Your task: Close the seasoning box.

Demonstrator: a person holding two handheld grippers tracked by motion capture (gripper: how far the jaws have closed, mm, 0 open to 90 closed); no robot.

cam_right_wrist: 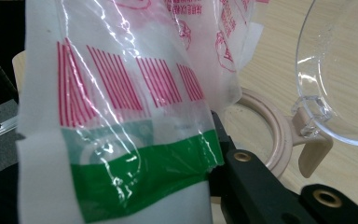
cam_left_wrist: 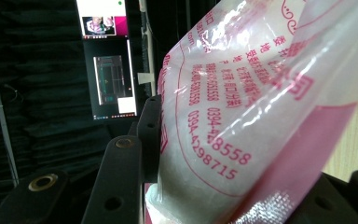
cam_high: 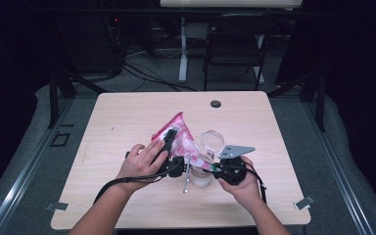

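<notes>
Pink-and-white plastic bag (cam_high: pixel 178 137), thin, shiny and crinkly, is held up over the middle of the wooden table (cam_high: pixel 127 117). It is printed with pink numbers and stripes and a green band, and something white is packed inside it. The bag is pinched by the left gripper (cam_high: pixel 169 142), whose black jaws are seen pressed against its sides in the left gripper view. The lower end of the bag is clamped by the right gripper (cam_high: pixel 215 169), with its jaws closed tight on the thin plastic. Just beside the bag, a clear round jar (cam_high: pixel 201 177) is seen with a beige ring at its mouth and a clear lid (cam_high: pixel 212 141) tipped open.
</notes>
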